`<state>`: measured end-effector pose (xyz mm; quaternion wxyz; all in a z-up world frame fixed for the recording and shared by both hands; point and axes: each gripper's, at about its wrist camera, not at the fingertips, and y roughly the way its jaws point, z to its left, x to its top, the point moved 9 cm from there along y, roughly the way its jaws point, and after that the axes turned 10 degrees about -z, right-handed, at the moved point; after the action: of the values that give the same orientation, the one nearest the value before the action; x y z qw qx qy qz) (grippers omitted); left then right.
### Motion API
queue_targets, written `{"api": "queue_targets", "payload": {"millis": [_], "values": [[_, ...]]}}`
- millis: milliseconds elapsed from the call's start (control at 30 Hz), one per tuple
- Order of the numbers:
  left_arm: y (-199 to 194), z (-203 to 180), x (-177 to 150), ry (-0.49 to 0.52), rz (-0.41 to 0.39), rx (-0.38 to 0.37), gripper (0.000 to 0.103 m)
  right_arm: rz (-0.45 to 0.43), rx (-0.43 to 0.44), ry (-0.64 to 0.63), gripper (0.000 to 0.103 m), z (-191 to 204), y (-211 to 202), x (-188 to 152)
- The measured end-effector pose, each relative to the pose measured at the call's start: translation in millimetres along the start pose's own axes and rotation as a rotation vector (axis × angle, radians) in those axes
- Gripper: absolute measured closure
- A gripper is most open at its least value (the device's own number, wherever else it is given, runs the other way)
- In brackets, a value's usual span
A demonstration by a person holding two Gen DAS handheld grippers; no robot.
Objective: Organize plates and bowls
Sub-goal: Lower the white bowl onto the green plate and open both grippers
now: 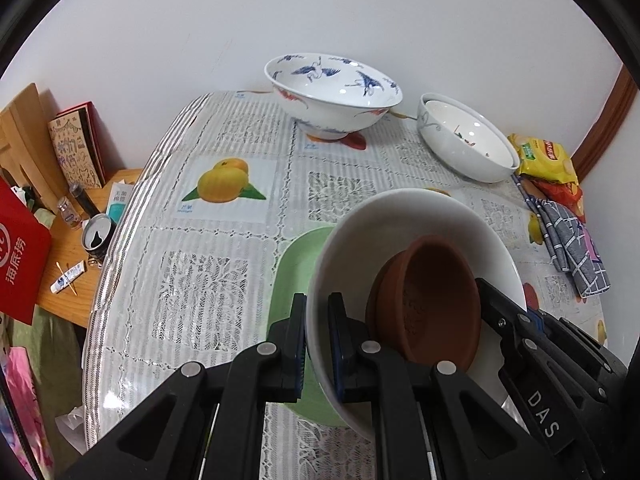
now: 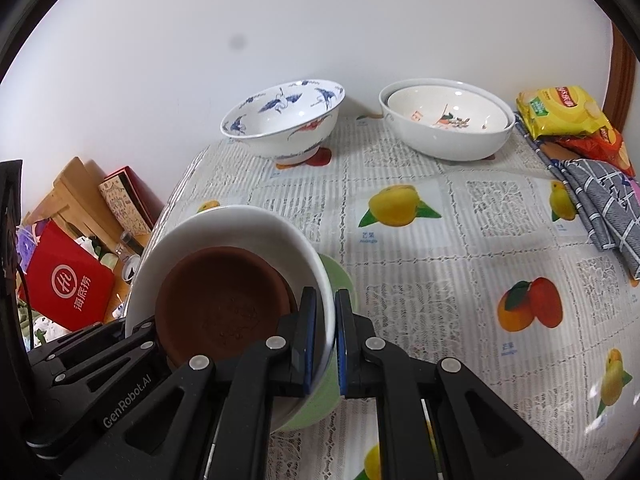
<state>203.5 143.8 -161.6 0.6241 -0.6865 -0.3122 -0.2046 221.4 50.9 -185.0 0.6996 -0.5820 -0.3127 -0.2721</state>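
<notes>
One plain white bowl (image 1: 400,216) is held tilted above the counter (image 1: 224,240), and inside it sits one brown clay dish (image 1: 428,300), leaning against the bowl's inner wall. Just under the white bowl lies one pale green plate (image 1: 296,272), flat on the counter; whether the bowl touches it cannot be told.

Two hand-held grippers grip this bowl. The left hand-held gripper (image 1: 317,344) is pinched narrow on the bowl's rim, one finger outside the wall and one inside. The right hand-held gripper (image 2: 325,340) is pinched narrow on the opposite side of the rim in the same way, and its black body also shows at the right of the left wrist view.

Farther back, near the wall, stand more bowls. One is a large footed bowl with blue cranes (image 2: 284,120), upright. Beside it to the right are two nested white bowls (image 2: 448,124), the inner one bearing a small floral print.

At the counter's right edge lie two snack bags, one yellow (image 2: 560,114) and one orange-red (image 2: 604,142), partly stacked, with one grey checked cloth (image 2: 600,204) in front of them. Off the counter's left side, on a lower wooden surface, are one red bag (image 2: 72,280), one drinks can (image 1: 98,234) and several small bottles and tubes.
</notes>
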Motion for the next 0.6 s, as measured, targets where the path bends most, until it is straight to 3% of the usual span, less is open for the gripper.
{"api": "queue_targets", "payload": {"millis": [600], "values": [[30.8,8.3,-14.0,-0.014,0.055,0.007,0.092,0.068,-0.010,-0.003,0.094,-2.5,33.3,-19.3]]}}
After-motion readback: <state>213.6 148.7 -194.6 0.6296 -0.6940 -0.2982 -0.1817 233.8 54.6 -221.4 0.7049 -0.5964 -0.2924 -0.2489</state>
